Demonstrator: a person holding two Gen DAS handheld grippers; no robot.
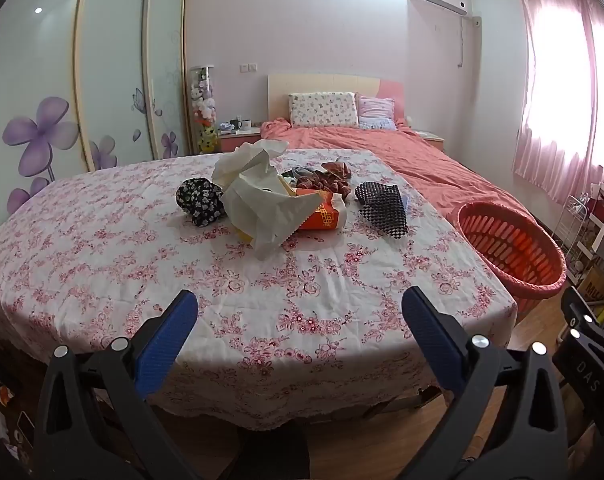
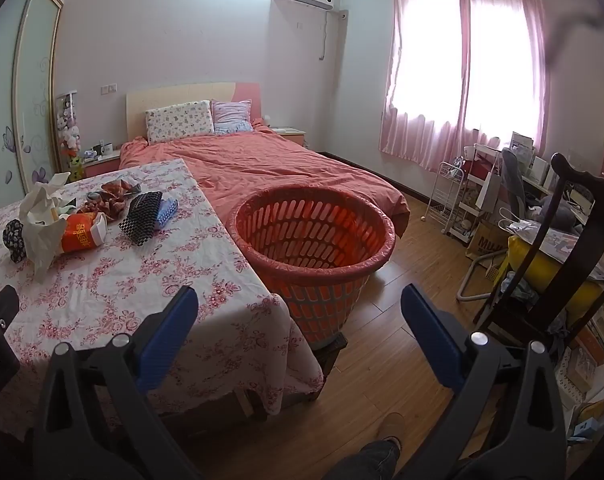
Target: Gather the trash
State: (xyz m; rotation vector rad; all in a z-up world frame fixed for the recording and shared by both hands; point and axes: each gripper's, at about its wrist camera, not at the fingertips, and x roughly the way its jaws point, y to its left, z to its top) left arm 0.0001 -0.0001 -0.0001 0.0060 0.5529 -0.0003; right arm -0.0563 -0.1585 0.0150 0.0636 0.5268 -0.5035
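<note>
- Left gripper (image 1: pixel 299 322): jaws spread wide, holding nothing, above the table's near edge.
- Right gripper (image 2: pixel 299 322): jaws spread wide, holding nothing, off the table's right edge, facing the orange basket (image 2: pixel 344 262).
- Trash: crumpled white paper (image 1: pixel 257 196), orange packet (image 1: pixel 324 216), checkered black piece (image 1: pixel 382 208) clustered toward the far edge of the table (image 1: pixel 101 248).

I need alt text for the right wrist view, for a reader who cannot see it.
The open right gripper points toward an empty orange slatted plastic basket standing beside a table with a floral cloth. Crumpled white paper, an orange packet and a black-and-white checkered cloth lie on the table, with a pink bed behind.
</note>
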